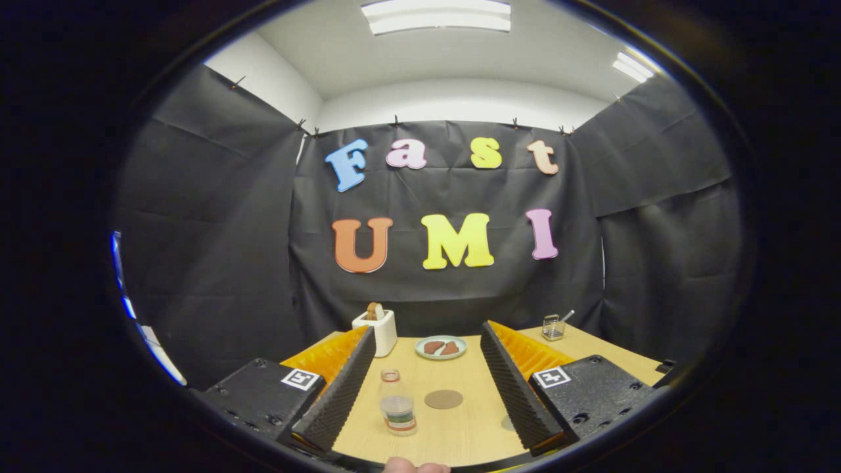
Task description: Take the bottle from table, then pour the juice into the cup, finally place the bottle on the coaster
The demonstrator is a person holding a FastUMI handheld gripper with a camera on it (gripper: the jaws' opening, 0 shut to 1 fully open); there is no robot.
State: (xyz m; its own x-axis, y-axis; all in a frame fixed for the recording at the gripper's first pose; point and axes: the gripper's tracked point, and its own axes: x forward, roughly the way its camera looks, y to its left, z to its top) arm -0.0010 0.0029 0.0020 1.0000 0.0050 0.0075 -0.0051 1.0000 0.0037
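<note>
We are just starting: the gripper [427, 384] is hanging released, fingers wide apart, grasping nothing. One bottle [397, 404] is standing on the table [460, 433] between the fingers, nearer the left one, untouched, one coaster [443, 399] just beside it. Grasping, pouring, placing are all remaining. Beyond: one plate [441, 347], one toaster [377, 328], one glass [553, 327].

**Table layout seen along the gripper**

The gripper [427, 387] has its fingers spread wide above the table [460, 433]. Between them stands the bottle [397, 404], lower centre of the frame, left of the coaster [443, 399]. Beyond both lies a plate [441, 347]. Behind the left finger stands a toaster [378, 328]; at right, farther back, a small glass container [553, 326].
</note>
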